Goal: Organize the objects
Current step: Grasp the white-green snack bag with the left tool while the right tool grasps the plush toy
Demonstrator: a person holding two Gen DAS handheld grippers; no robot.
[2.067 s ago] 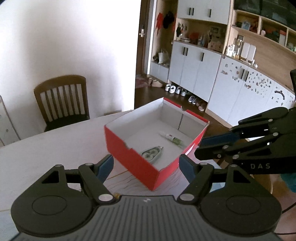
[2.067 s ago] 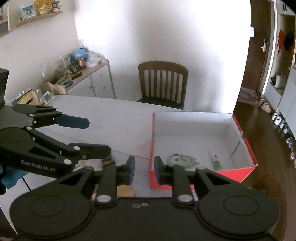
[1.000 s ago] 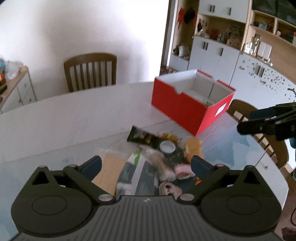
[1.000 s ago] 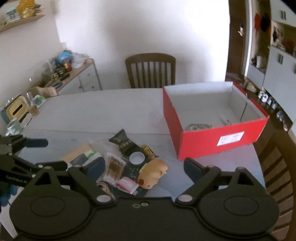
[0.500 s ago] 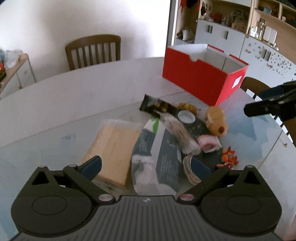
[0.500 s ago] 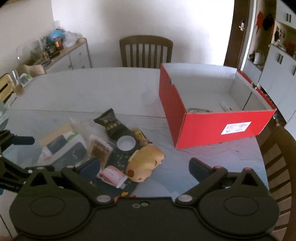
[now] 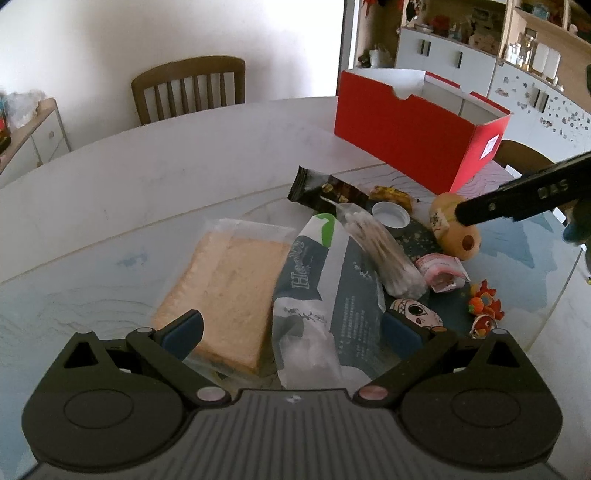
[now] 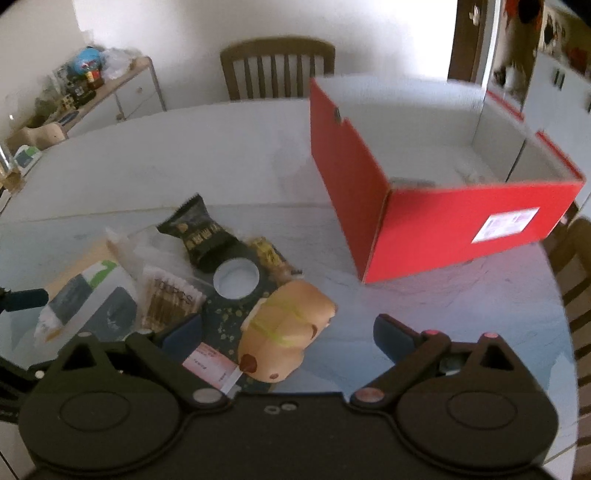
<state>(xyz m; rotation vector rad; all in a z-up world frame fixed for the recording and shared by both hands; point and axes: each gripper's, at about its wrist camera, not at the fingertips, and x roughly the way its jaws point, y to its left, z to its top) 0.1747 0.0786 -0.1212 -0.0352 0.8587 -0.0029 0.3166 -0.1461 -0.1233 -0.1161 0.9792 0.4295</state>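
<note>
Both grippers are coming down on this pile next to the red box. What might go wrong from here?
1. The tan squishy toy lies against the pink packet and white cap; the right gripper's open jaws may drag those along.
2. The left gripper straddles the bagged bread and a grey pouch; it may pinch both.
3. The grippers work close together and may collide.

White wall (image 7: 184,29), wooden chair (image 7: 188,88), white cabinets (image 7: 443,55)
</note>
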